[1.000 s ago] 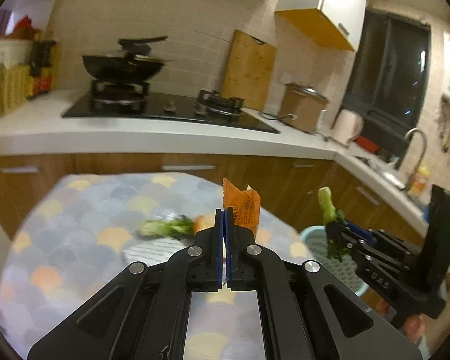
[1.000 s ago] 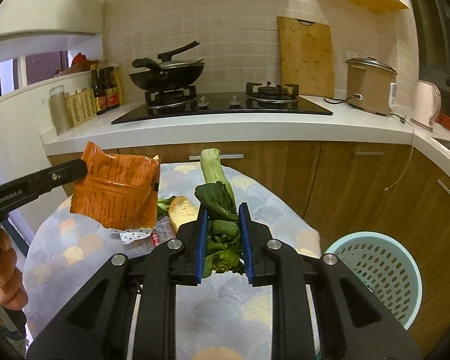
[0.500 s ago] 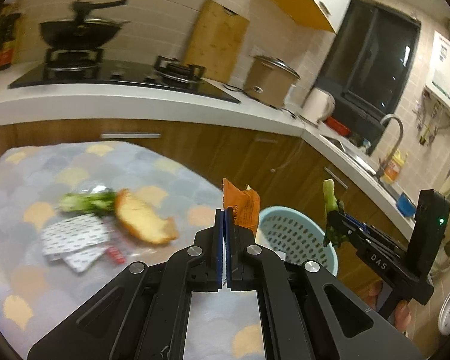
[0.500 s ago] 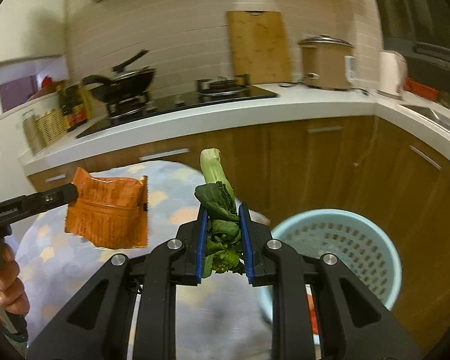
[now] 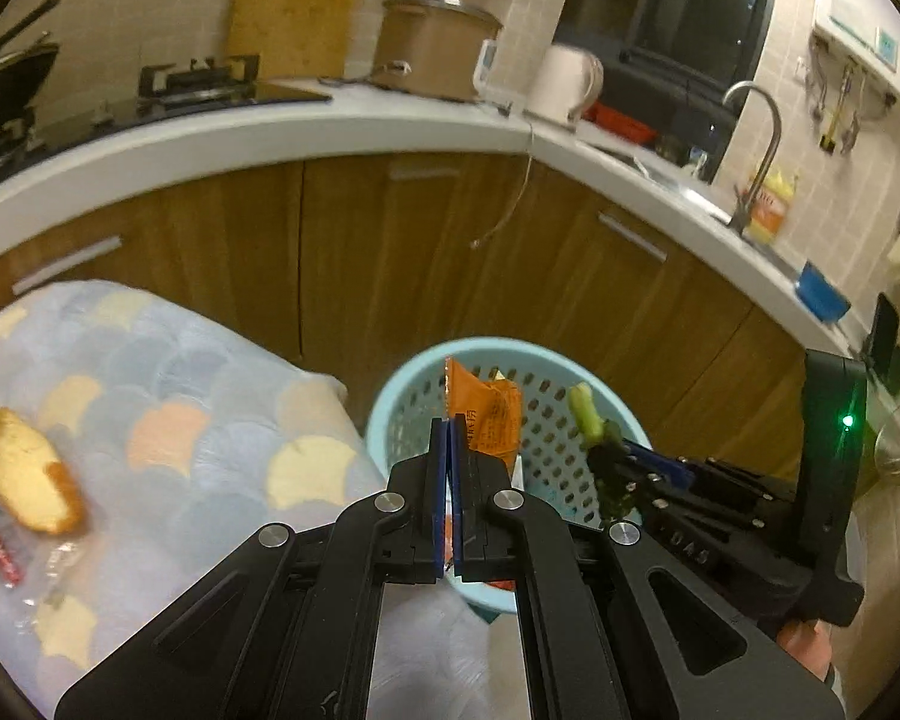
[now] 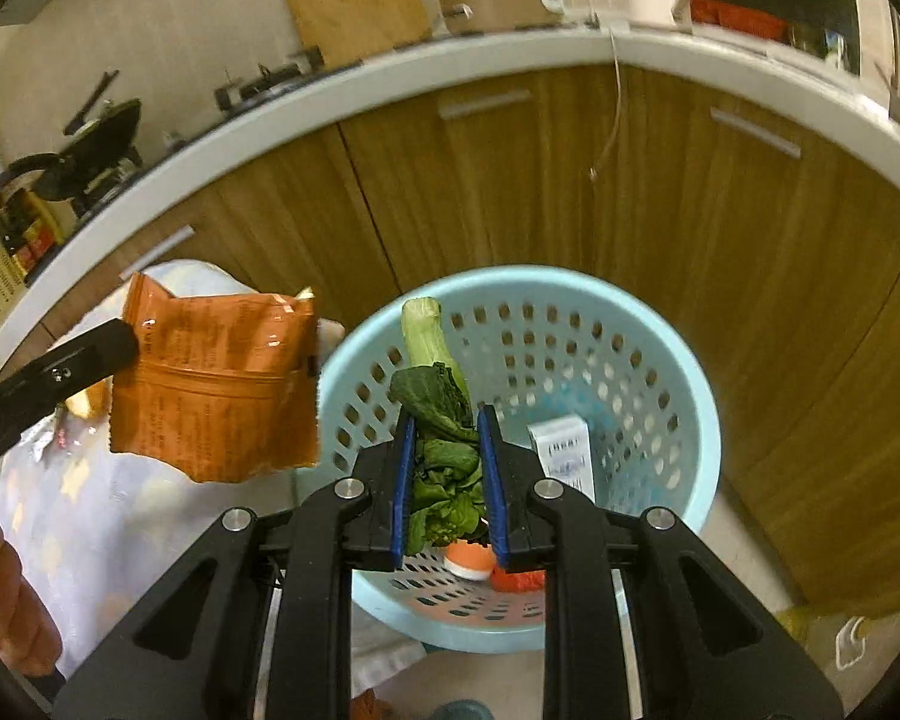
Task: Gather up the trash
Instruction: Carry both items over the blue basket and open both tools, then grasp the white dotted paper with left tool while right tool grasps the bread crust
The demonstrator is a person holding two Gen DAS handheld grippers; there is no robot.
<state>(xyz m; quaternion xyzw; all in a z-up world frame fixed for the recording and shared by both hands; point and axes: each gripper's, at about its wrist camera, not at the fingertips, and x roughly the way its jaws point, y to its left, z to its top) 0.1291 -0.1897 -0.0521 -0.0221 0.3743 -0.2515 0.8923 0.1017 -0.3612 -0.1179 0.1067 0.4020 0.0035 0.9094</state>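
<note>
The table [image 5: 198,420] is cut off at the left edge of the left wrist view, where a bread piece [image 5: 27,480] and some wrappers [image 5: 0,558] lie blurred. The basket [image 6: 684,384] stands on the floor beside the table; its near rim is hidden behind the grippers. Inside lie a white box [image 6: 564,456], a round orange-and-white thing [image 6: 468,561] and something red [image 6: 516,579], both partly covered. The left gripper [image 5: 448,426] is pressed together on an orange packet [image 6: 216,384], held above the basket's edge. The right gripper [image 6: 445,420] pinches a leafy green [image 6: 441,420] over the basket.
</note>
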